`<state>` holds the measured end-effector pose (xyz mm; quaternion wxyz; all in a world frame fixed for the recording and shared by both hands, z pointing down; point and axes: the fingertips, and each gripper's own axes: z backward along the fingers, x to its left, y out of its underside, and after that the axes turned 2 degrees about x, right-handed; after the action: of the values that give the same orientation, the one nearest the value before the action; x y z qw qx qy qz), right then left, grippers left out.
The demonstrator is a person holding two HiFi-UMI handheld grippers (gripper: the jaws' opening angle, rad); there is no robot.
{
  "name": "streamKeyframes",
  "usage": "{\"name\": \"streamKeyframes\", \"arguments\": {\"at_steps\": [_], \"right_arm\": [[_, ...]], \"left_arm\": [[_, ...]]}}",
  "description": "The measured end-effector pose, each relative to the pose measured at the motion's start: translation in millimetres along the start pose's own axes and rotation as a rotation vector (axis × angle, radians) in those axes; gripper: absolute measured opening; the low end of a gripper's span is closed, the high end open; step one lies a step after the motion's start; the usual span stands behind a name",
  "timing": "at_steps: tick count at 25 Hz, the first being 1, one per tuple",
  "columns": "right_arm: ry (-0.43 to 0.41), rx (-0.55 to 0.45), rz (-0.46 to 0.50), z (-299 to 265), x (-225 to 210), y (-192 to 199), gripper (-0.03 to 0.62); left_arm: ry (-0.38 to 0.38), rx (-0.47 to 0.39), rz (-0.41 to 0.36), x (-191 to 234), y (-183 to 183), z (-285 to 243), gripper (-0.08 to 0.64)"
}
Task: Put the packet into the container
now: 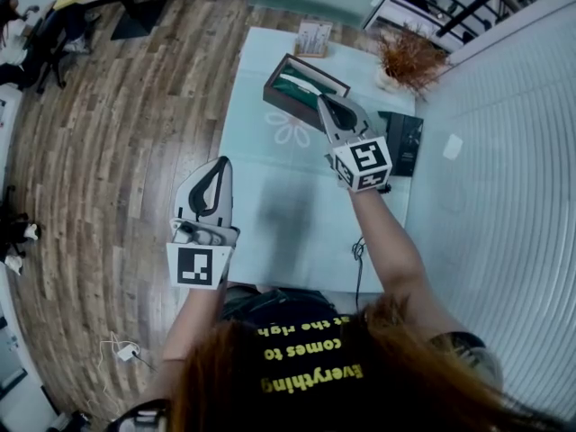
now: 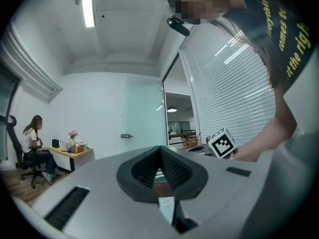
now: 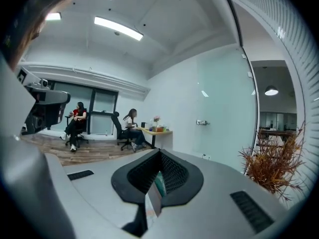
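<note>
Apparently the work is all but done: the right gripper (image 1: 324, 103), jaws pressed together on nothing, hangs just beside the container (image 1: 274, 80) at its eleven o'clock, where the green packet (image 1: 301, 89) already seems to lie inside. The left gripper (image 1: 222, 162), likewise closed and empty, hovers at seven o'clock. Outward lie the pale table (image 1: 270, 210), a dried plant (image 1: 409, 57) at one o'clock, white blinds (image 1: 504, 151) at three and wooden floor (image 1: 126, 133) at nine.

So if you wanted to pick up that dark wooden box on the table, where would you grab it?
Probably the near long wall of the wooden box, pinched from above, one jaw inside and one outside. It lies flat and open-topped, its walls look thin and upright, and the green packet lies in the middle.
</note>
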<state>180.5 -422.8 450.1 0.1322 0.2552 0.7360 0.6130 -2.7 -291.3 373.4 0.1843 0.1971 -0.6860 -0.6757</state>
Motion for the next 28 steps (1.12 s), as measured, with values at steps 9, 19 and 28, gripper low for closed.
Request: {"name": "streamKeyframes", "arguments": {"at_steps": [9,19,28], "right_arm": [[0.024,-0.026,-0.097,46,24,-14,0.023],[0.04,-0.085,-0.094,88,47,-49,0.023],[0.038,-0.129,-0.119,113,72,-63,0.023]], "left_arm": [[0.026,-0.021,-0.009,-9,-2,-5,-0.002],[0.05,-0.053,-0.019,-19,-14,-13,-0.002],[0.058,-0.055,-0.026,-25,-14,-13,-0.002]]}}
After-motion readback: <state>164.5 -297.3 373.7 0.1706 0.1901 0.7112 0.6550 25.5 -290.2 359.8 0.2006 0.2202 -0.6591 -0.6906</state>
